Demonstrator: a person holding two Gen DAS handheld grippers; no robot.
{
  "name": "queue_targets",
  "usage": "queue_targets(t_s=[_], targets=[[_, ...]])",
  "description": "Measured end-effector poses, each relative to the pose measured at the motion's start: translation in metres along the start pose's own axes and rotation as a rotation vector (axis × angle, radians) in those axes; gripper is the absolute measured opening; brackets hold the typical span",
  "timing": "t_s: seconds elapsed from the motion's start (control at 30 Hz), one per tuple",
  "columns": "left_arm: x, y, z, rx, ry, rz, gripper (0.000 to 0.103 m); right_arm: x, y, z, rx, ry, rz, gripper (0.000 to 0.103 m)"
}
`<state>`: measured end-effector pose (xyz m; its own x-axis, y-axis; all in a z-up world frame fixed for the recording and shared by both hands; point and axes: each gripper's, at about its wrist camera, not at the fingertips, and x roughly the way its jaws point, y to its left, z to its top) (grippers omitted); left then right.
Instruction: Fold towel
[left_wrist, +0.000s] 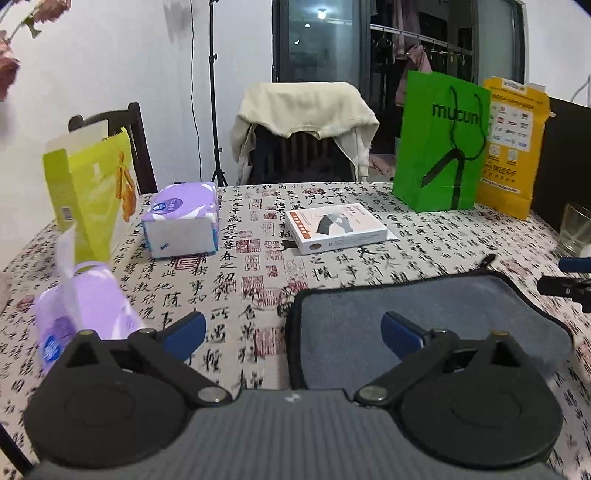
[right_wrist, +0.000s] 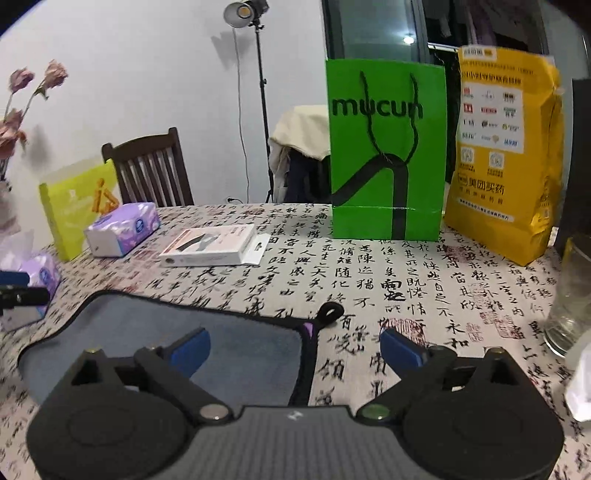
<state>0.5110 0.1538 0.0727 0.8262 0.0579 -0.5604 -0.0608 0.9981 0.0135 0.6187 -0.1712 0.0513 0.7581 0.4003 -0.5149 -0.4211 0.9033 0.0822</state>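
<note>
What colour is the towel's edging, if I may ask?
Black, around the grey-blue towel; clearest in the right wrist view.

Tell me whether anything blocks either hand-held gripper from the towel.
Nothing visible does. The left hand-held gripper straddles the towel's left edge, the right hand-held gripper its right edge; both open.

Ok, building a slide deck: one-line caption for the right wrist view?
Open right tongs straddle the right edge of the grey towel lying on the calligraphy tablecloth.

Each tool (left_wrist: 293, 334) has black linkages, blue fingertips (right_wrist: 188, 349), ribbed grey body.
</note>
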Motion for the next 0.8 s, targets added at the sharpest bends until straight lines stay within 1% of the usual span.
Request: queue_targets(t_s=[0.2,0.4,0.53,0.7,0.8], targets=[[-0.034,-0.005,-0.024,-0.008,0.006,-0.013,0.103,-0.033,0.008,-0.014,-0.002,-0.010,0.021,0.100],[-0.065,-0.006,-0.041,-0.029,0.001,-0.001,0.103,-0.061,0.021,-0.032,-0.016,-0.009,0.030,0.100],[-0.087,-0.010,-0.052,-0.025,-0.011,0.012,0.103,-0.082,0.028,-0.048,0.009,-0.017,0.039,0.100],[-0.116,-0.018,-0.070,-0.023,-0.035,0.017,0.103,-0.110,0.038,-0.066,0.025,-0.037,0.031,0.100],[-0.135,-0.024,-0.083,-0.027,-0.051,0.009,0.103,-0.129,0.044,-0.076,0.027,-0.050,0.039,0.103]])
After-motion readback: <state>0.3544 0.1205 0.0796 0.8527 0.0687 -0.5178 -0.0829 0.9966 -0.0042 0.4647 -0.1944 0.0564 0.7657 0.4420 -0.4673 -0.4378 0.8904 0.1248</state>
